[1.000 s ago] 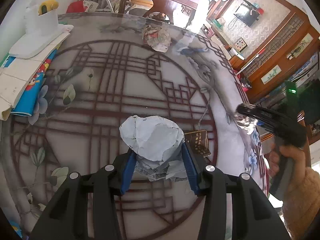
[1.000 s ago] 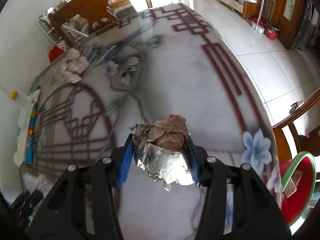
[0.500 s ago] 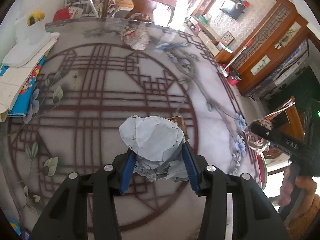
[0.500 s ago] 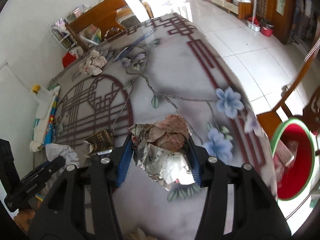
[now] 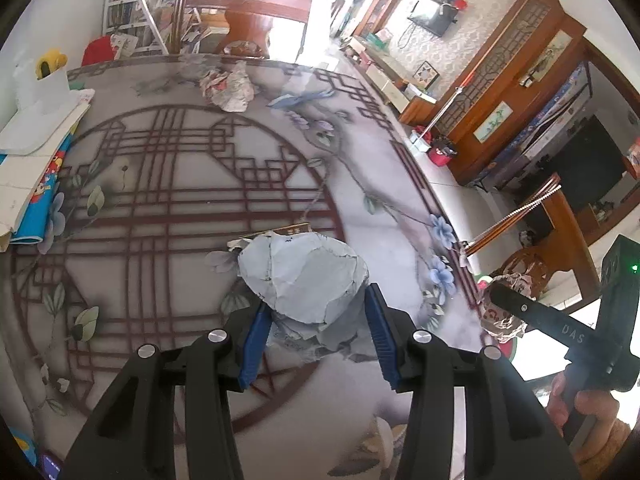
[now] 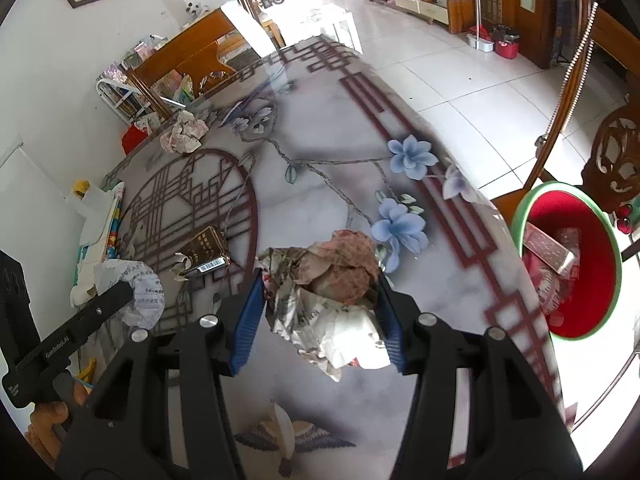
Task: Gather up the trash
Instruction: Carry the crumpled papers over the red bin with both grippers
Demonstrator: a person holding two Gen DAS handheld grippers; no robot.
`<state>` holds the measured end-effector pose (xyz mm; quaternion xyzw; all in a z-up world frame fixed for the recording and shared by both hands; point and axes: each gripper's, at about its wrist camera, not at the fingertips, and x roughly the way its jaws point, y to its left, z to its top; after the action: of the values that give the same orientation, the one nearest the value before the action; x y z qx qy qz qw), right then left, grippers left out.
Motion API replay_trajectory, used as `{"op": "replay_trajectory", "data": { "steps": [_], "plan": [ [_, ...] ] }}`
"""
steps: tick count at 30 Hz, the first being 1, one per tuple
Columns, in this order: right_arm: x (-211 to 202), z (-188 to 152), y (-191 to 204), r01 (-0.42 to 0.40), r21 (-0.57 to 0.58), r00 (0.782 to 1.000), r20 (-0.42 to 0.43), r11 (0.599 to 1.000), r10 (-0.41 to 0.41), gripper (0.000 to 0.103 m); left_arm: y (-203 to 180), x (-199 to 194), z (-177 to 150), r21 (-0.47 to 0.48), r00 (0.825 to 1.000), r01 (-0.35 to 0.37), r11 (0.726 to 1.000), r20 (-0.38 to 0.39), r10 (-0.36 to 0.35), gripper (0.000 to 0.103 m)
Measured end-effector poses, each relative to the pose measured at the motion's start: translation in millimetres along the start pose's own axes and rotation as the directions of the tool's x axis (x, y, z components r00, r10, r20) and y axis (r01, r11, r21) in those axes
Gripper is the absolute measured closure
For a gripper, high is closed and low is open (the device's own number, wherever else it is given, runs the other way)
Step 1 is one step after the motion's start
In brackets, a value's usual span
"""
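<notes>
My left gripper (image 5: pixel 316 334) is shut on a pale blue-grey crumpled paper ball (image 5: pixel 304 276), held above the patterned table (image 5: pixel 160 184). My right gripper (image 6: pixel 320 320) is shut on a crumpled newspaper wad (image 6: pixel 332 292) with brownish paper on top, above the table's right part. A red bin with a green rim (image 6: pixel 568 256) stands off the table edge at the right, with trash inside. A small dark brown box (image 6: pixel 204 250) lies on the table. Another crumpled paper wad (image 5: pixel 230 88) sits at the far edge. The right gripper with its wad (image 5: pixel 500 308) shows at the right of the left wrist view.
Books and white sheets (image 5: pixel 36 152) are stacked on the table's left side, with a white bottle with a yellow cap (image 5: pixel 44 76). A wooden chair (image 6: pixel 600 148) stands behind the bin. Another chair (image 5: pixel 244 20) and a rack stand beyond the far edge.
Both grippers have risen and moved right with their paper wads. The right gripper has travelled from mid-table toward the table's edge, bringing the red bin fully into view.
</notes>
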<state>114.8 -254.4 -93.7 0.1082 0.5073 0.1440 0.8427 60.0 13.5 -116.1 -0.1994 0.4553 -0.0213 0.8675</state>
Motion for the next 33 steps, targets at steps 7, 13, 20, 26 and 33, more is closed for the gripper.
{"op": "replay_trajectory", "data": {
  "steps": [7,13,20,26,33],
  "plan": [
    [-13,-10,-6,-0.006,0.020,1.000,0.013,1.000,0.006,0.052,-12,-4,-6,0.017,1.000,0.020,1.000,0.000,-0.020,0.059],
    [-17,-16,-9,-0.005,0.032,1.000,0.015,0.999,0.005,0.052,-13,-4,-11,0.011,0.999,0.035,0.999,-0.009,-0.035,0.059],
    [-24,-19,-13,-0.002,0.044,1.000,0.029,0.999,0.001,0.052,8,-2,-12,-0.065,0.999,0.028,0.997,-0.020,-0.030,0.060],
    [-26,-24,-20,-0.004,0.064,1.000,0.029,0.998,0.003,0.052,16,-1,-13,-0.089,0.999,0.014,0.996,-0.030,-0.017,0.060],
    [-26,-25,-25,-0.004,0.072,1.000,0.025,0.997,0.002,0.052,1,-2,-12,-0.054,0.999,0.031,0.998,-0.031,-0.033,0.060]
  ]
}}
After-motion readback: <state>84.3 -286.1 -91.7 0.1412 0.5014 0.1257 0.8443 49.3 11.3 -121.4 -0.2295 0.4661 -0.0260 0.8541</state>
